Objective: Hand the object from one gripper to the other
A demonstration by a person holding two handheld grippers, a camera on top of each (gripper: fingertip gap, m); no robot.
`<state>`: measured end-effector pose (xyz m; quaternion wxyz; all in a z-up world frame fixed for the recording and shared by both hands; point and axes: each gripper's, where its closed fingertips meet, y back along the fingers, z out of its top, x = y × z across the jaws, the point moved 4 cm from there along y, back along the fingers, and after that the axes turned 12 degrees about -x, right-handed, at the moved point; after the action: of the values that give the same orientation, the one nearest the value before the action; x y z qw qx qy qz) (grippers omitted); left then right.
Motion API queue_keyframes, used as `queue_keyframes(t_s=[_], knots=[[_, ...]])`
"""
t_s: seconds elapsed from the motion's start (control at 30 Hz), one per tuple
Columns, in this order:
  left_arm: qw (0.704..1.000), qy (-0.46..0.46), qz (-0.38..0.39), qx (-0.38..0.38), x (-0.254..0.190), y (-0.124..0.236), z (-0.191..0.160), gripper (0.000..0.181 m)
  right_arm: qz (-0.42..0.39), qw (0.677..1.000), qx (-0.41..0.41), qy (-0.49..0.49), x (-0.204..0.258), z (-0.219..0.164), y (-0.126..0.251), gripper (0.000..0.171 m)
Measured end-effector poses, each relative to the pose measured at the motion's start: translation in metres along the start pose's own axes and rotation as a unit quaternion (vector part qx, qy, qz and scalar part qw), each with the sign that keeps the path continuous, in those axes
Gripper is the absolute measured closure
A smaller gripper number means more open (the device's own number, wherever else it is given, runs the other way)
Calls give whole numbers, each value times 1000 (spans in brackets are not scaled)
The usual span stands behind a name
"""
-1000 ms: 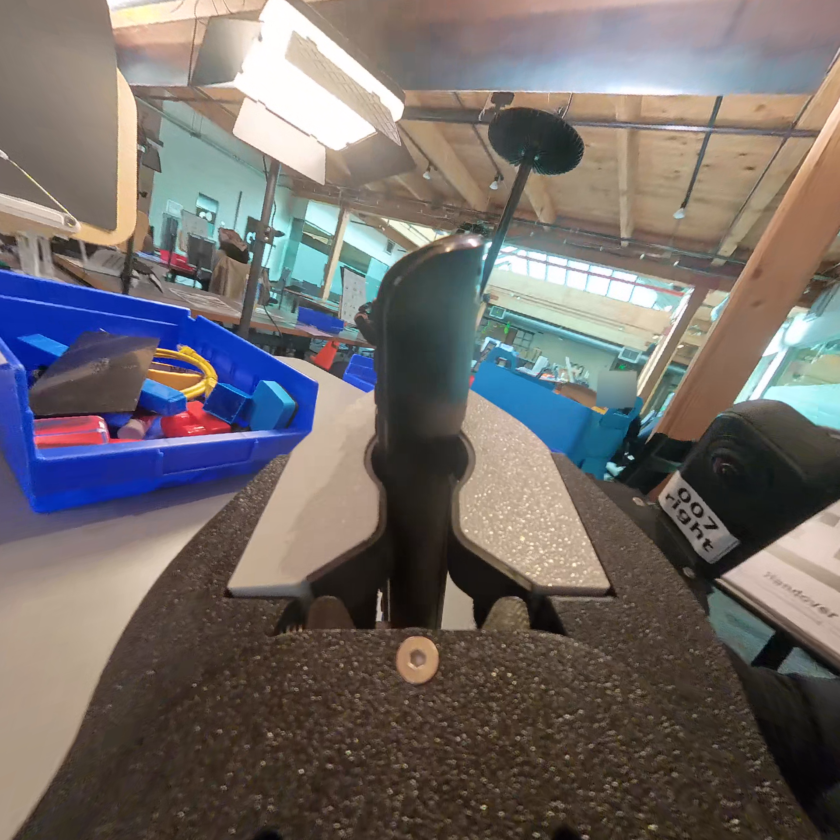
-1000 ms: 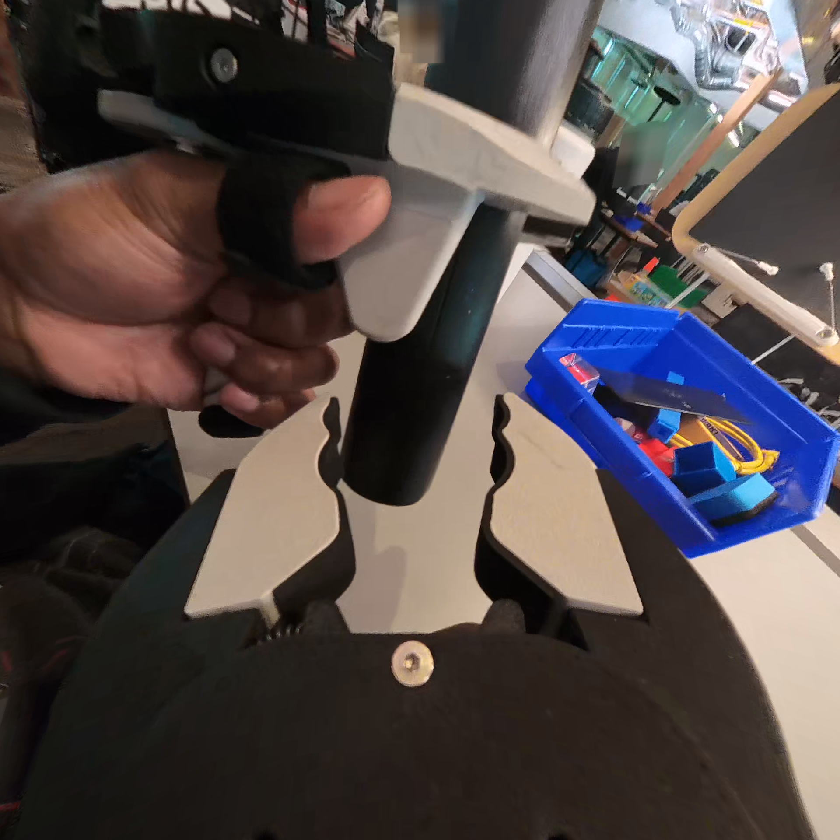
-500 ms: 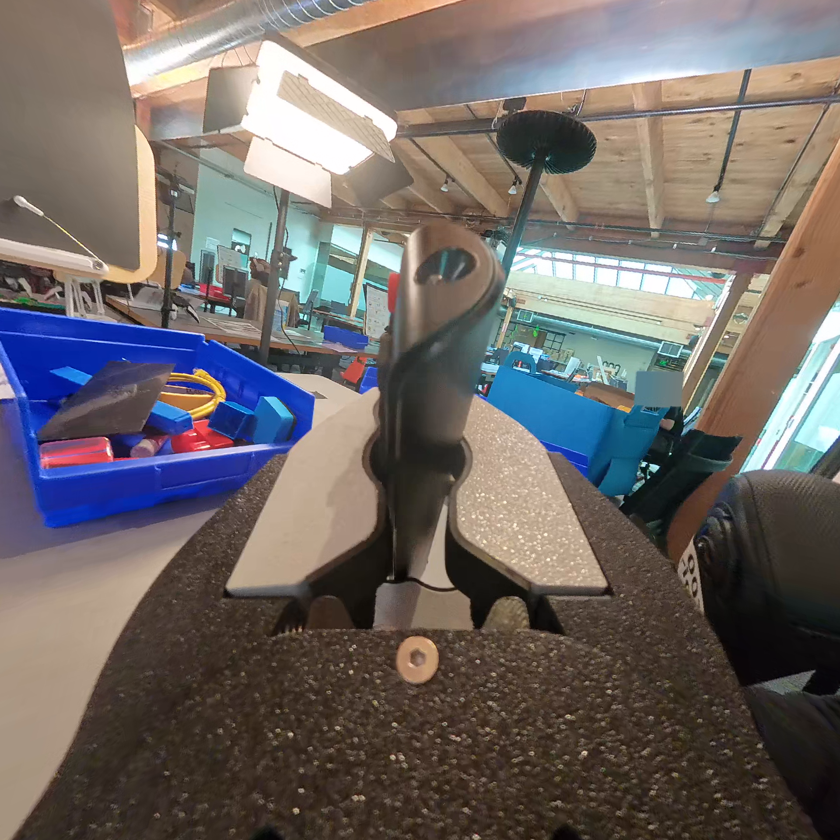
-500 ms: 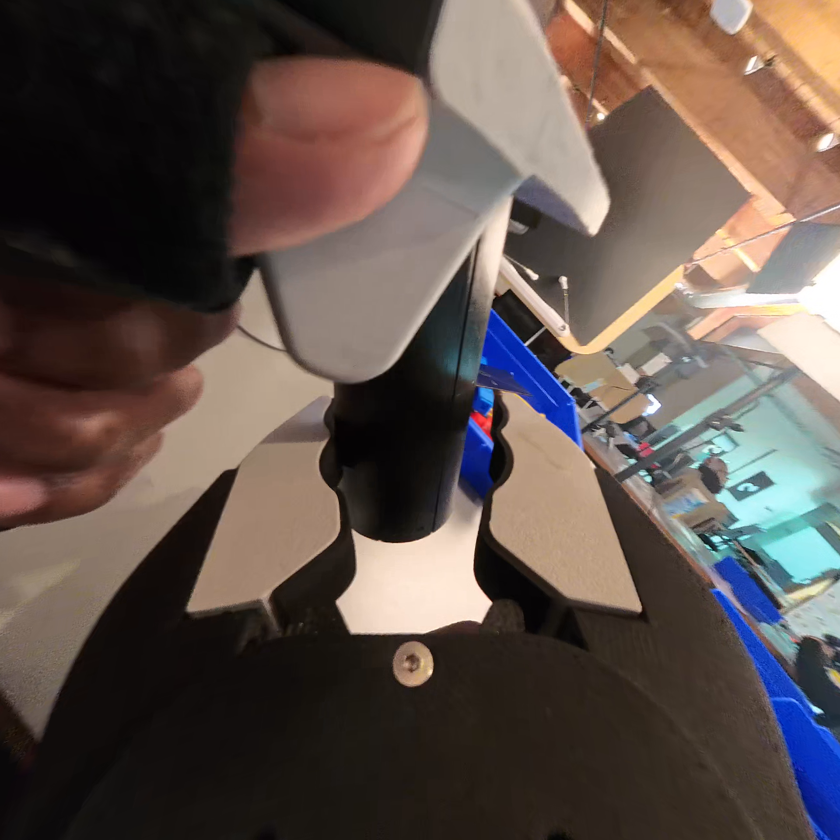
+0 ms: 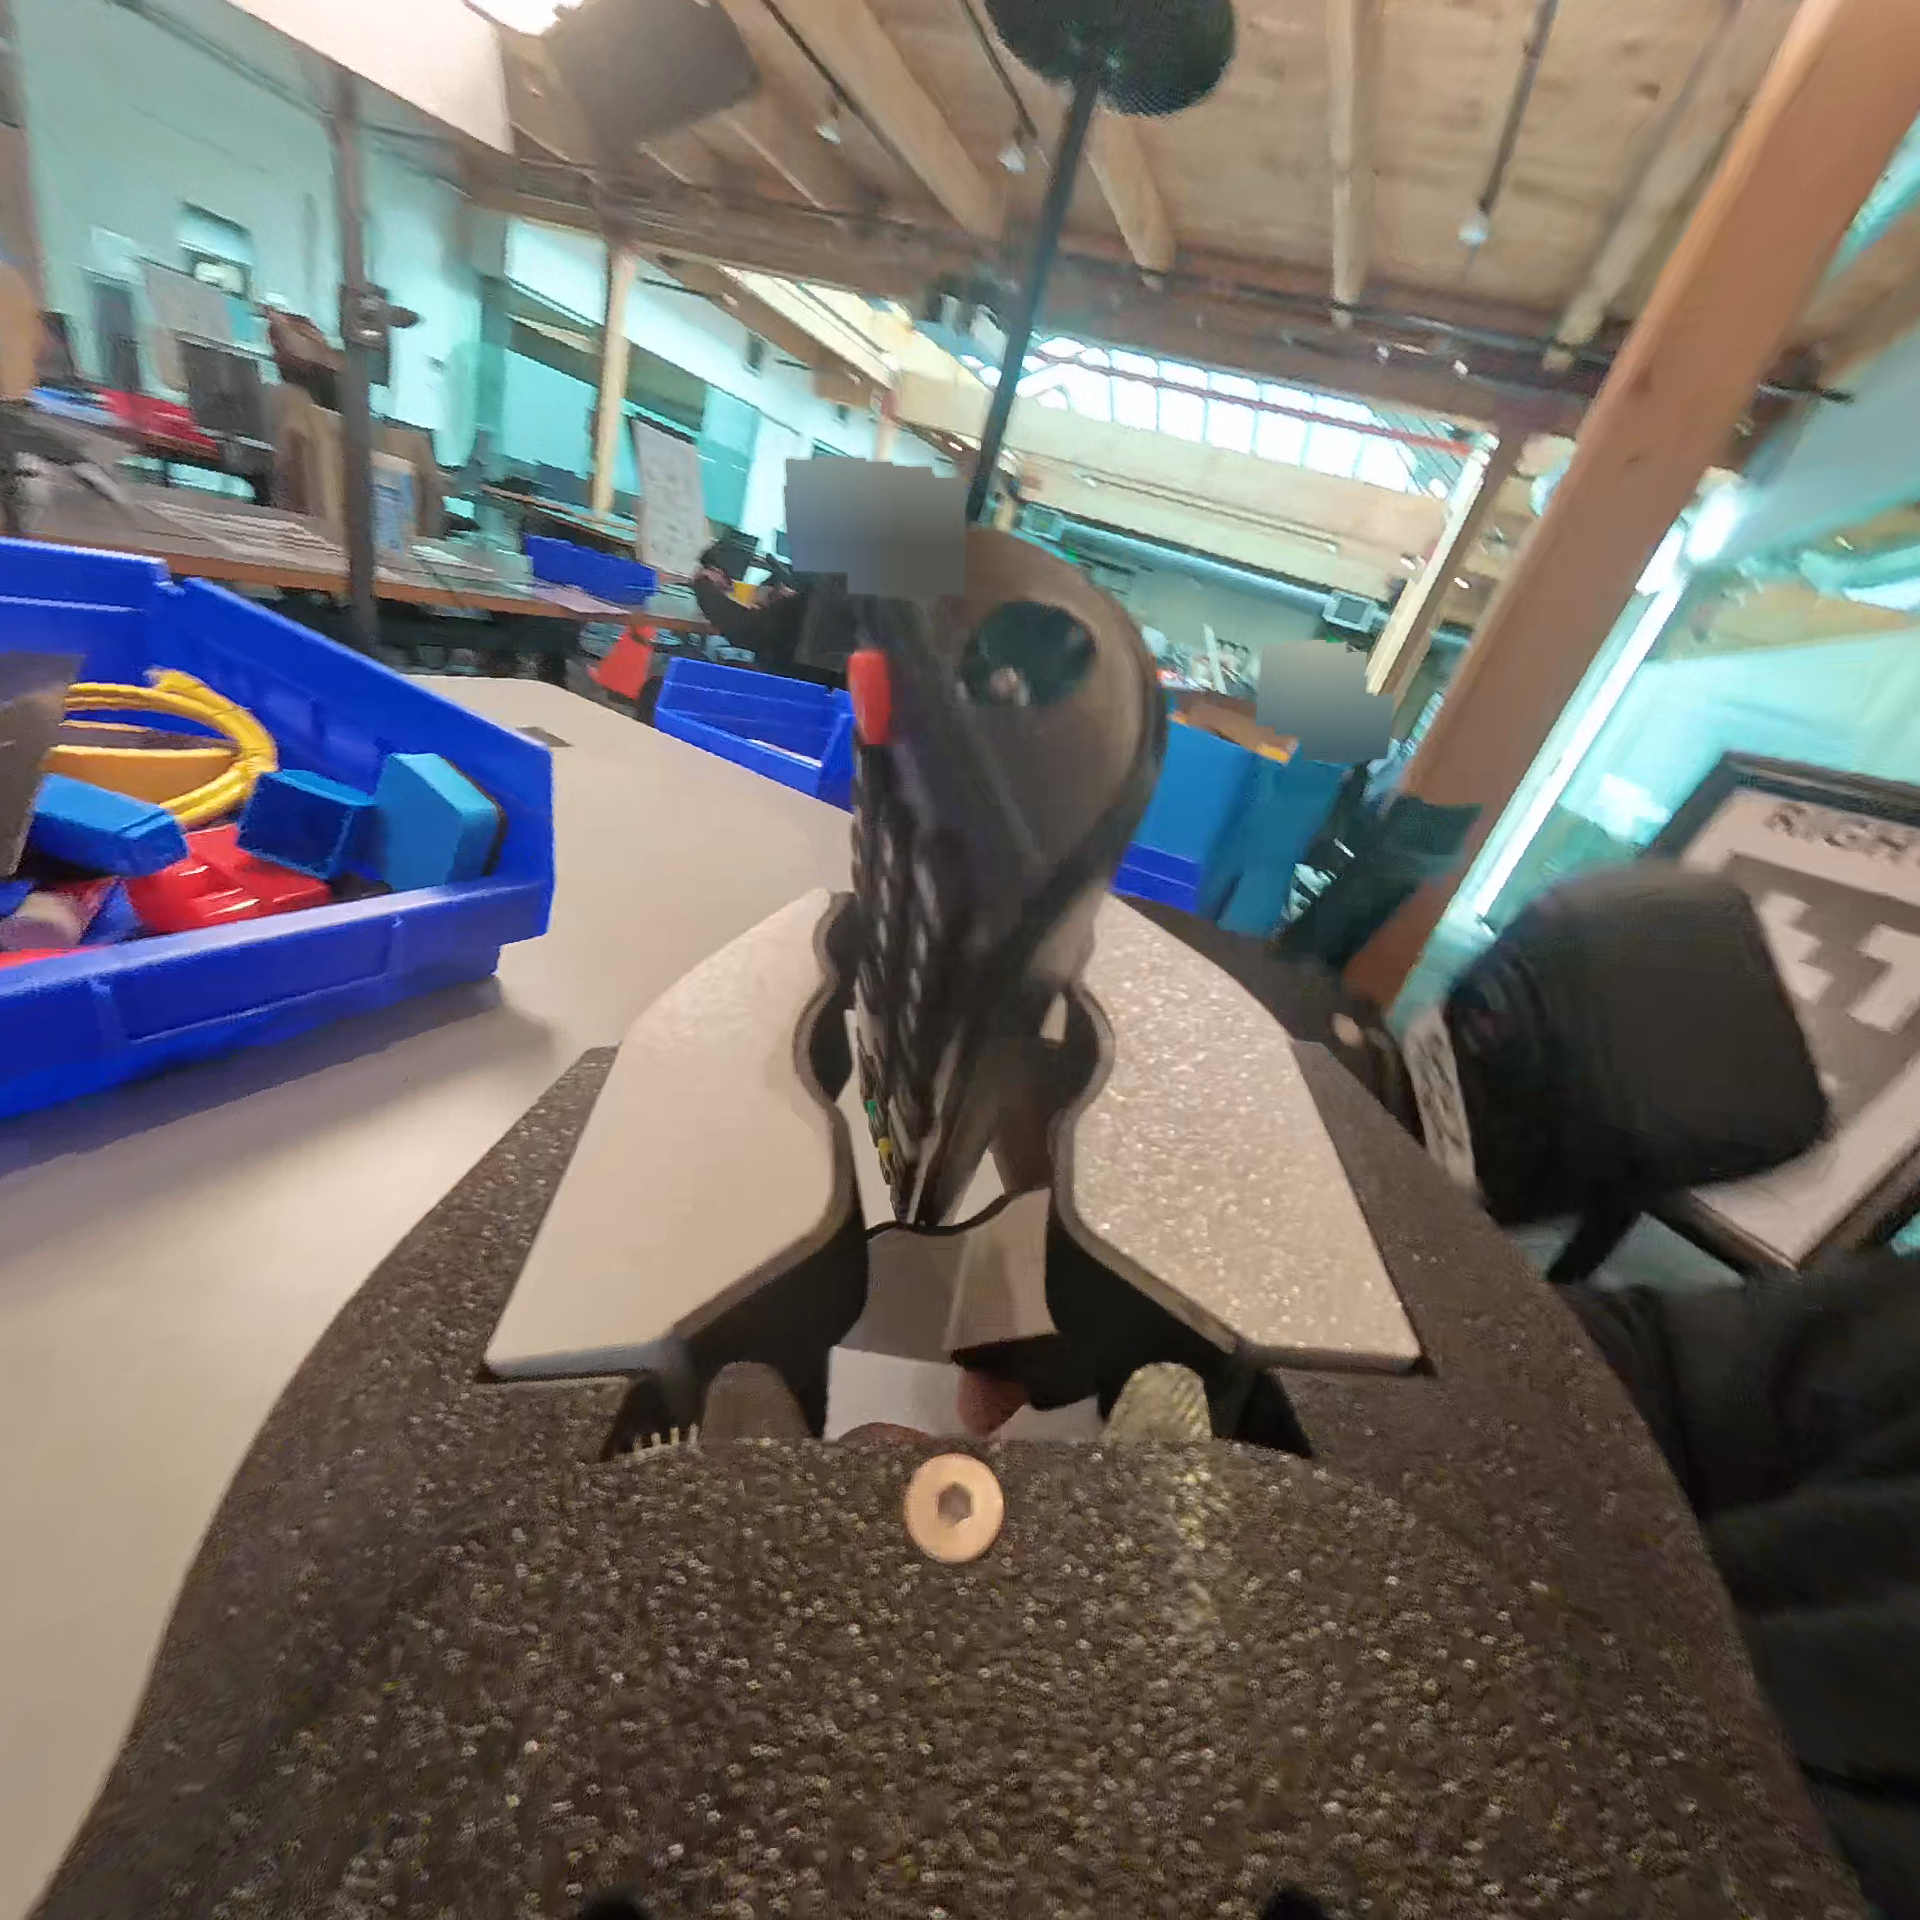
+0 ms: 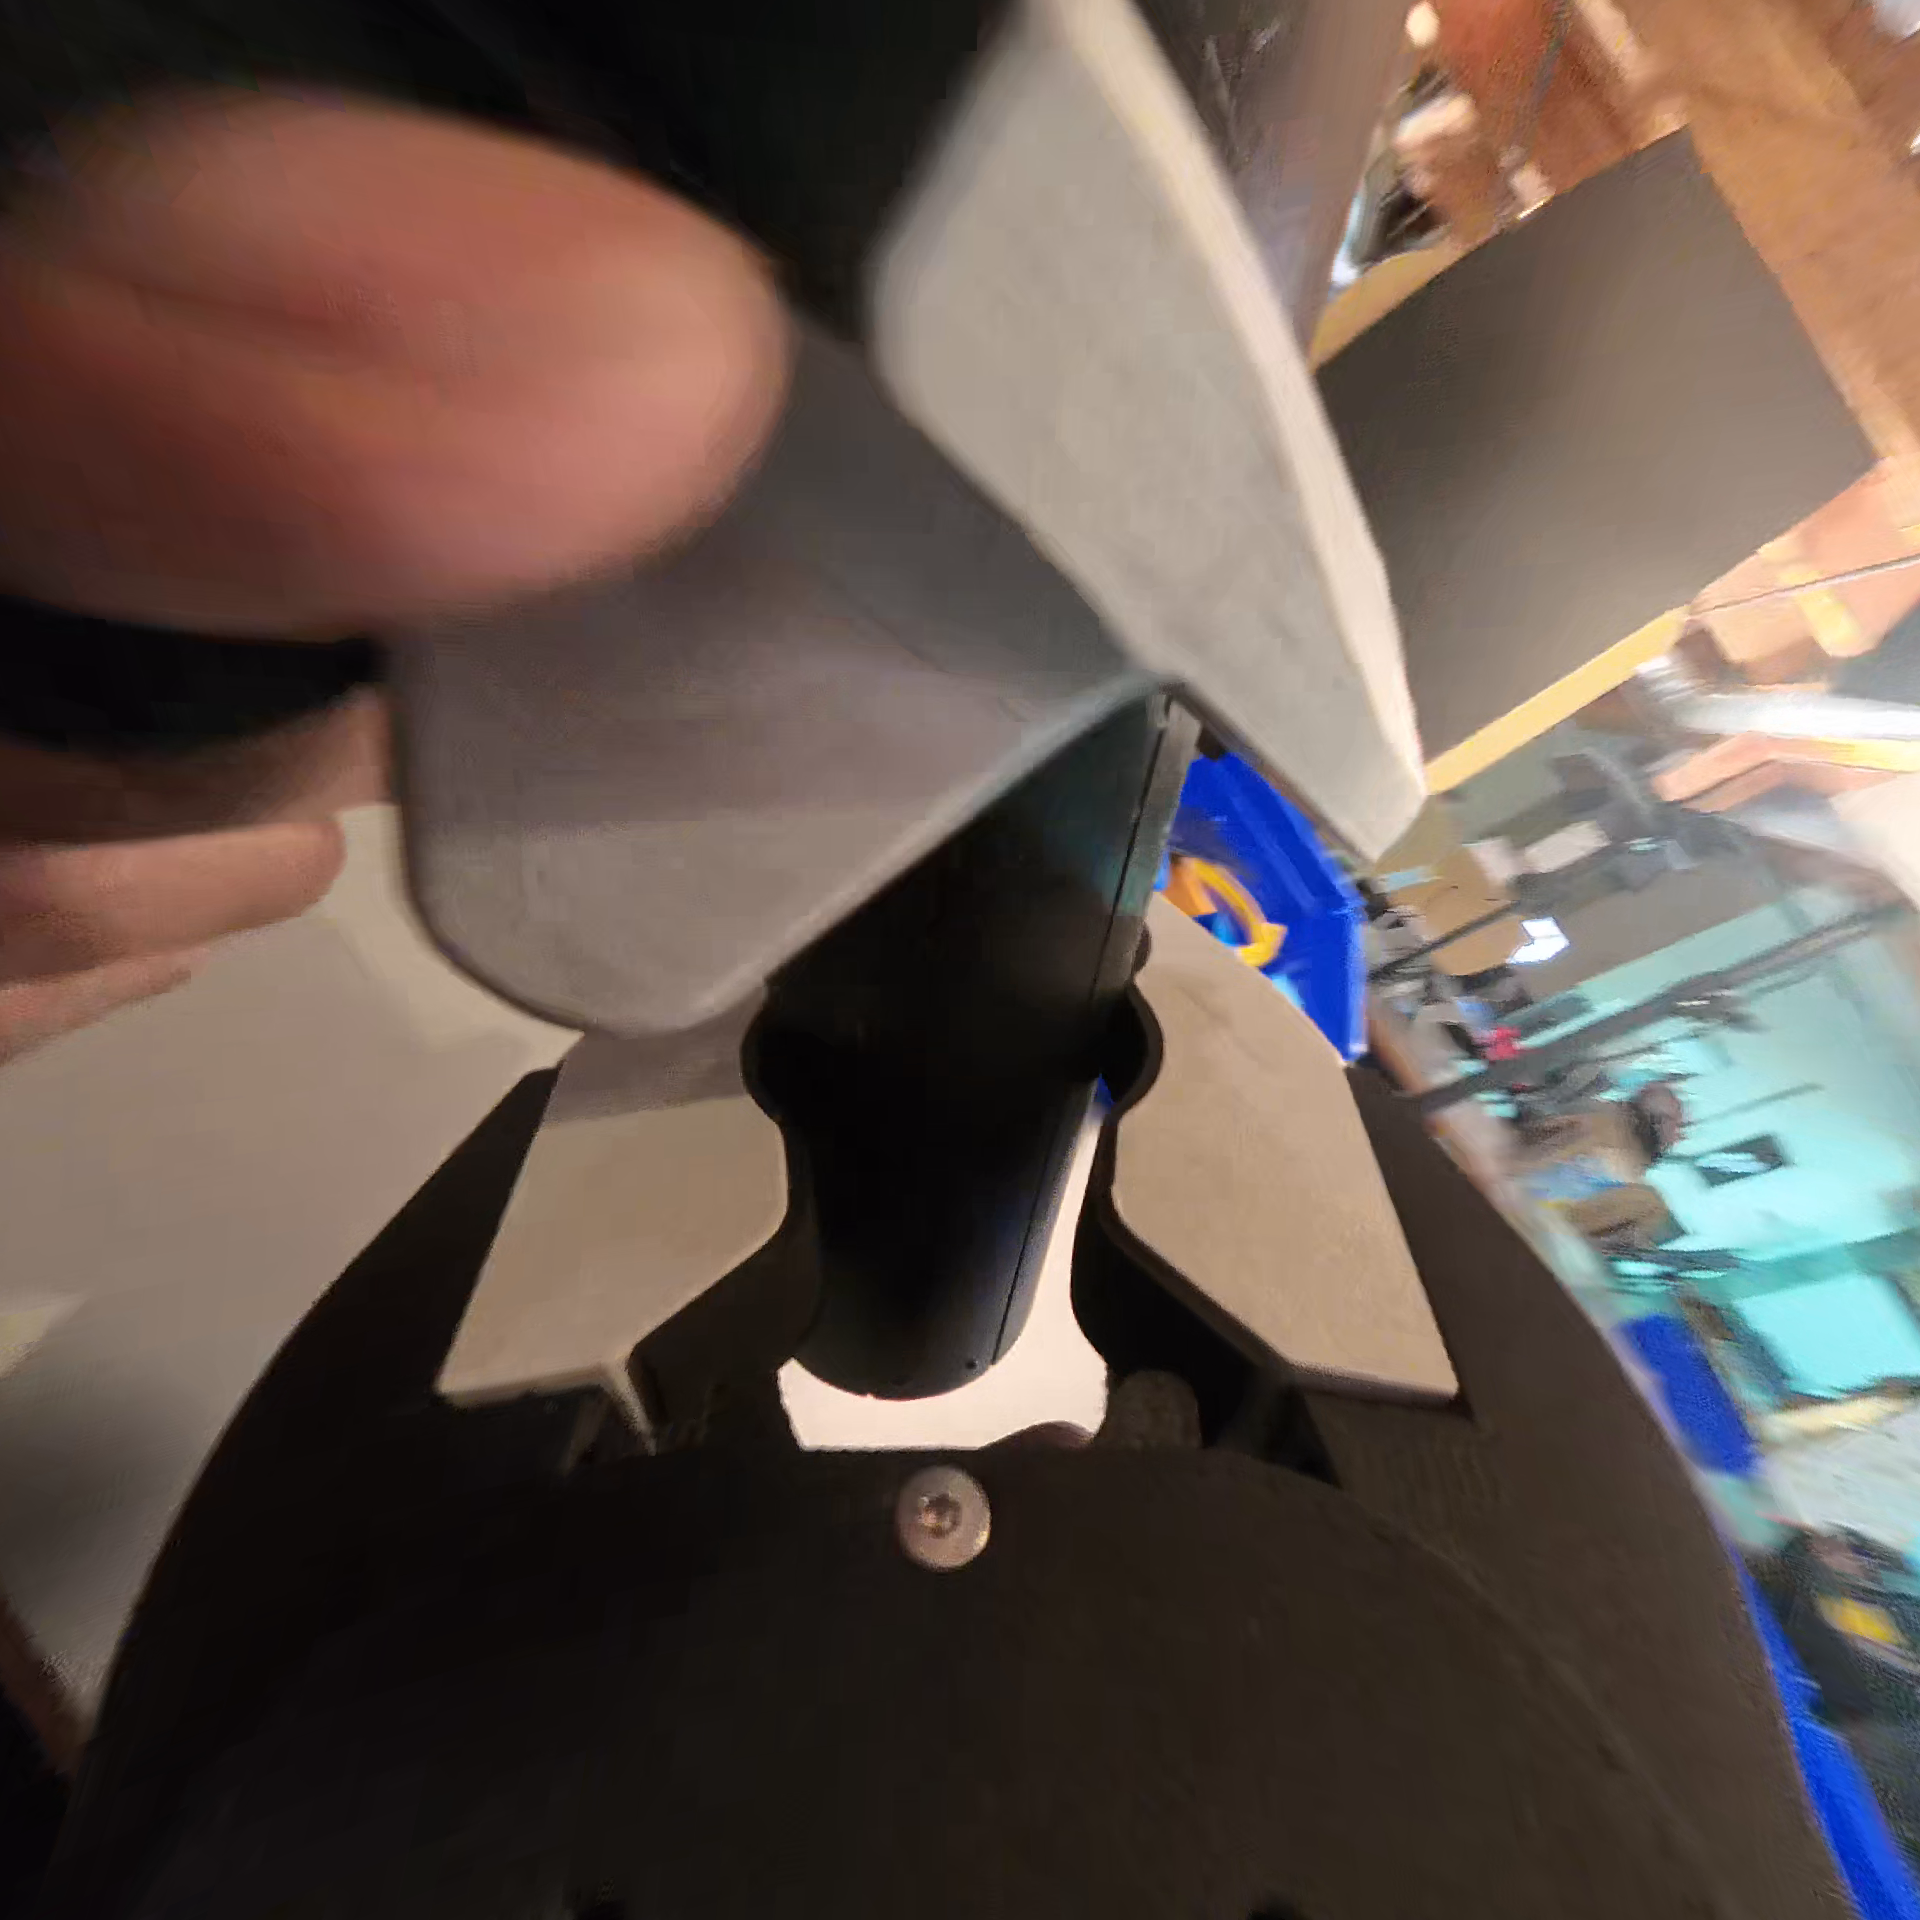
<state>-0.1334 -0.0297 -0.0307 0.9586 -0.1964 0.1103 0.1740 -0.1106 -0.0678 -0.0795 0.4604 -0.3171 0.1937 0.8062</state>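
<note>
Left wrist view shows a large workshop with a timber-beamed ceiling [image 5: 1299, 156], a wooden post [image 5: 1621, 436] at right and pale green walls. A grey table [image 5: 208, 1299] fills the lower left; on it stands a blue bin [image 5: 312, 977] holding blue and red blocks and a yellow ring [image 5: 177, 748].

The left gripper [image 5: 951, 997] points forward over the table edge, slightly upward. Its fingers stand at a narrow gap, with the remote control [image 5: 935, 935] between them, tilted, button face to the left; contact on both sides appears partial and cannot be confirmed.

In the right wrist view, the right gripper [image 6: 935, 1060] points toward the left one. Its fingers [image 6: 1247, 1195] are closed narrowly onto the dark lower end of the remote control [image 6: 935, 1195]. A person's hand [image 6: 312, 416], blurred, grips the left unit just above.
</note>
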Motion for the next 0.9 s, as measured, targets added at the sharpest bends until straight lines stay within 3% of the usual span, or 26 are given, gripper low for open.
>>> queue_keyframes(t_s=[0.03,0.17,0.3,0.5,0.6,0.67,0.77,0.83,0.9], knots=[[1000,-3,-18,3,-1,2,4,139,25,999,-3,-43,-1,0,0,113],[995,-28,-96,-14,-1,14,20,126,157,962,-53,-219,-1,8,8,111],[988,-52,-145,-16,4,26,26,120,351,859,-116,-355,12,26,32,114],[966,19,-258,-3,-16,30,9,110,557,699,-163,-418,40,49,69,113],[941,43,-336,5,-36,32,0,114,611,661,-148,-409,59,55,78,113],[922,34,-386,3,-49,39,-5,145,617,658,-137,-409,66,55,78,113],[938,18,-346,-3,-42,36,-1,151,582,685,-132,-418,61,49,67,116],[962,-24,-271,-1,-28,30,5,157,495,757,-120,-409,47,38,48,128],[974,-112,-197,11,-19,28,11,158,388,844,-105,-356,27,25,32,121]])
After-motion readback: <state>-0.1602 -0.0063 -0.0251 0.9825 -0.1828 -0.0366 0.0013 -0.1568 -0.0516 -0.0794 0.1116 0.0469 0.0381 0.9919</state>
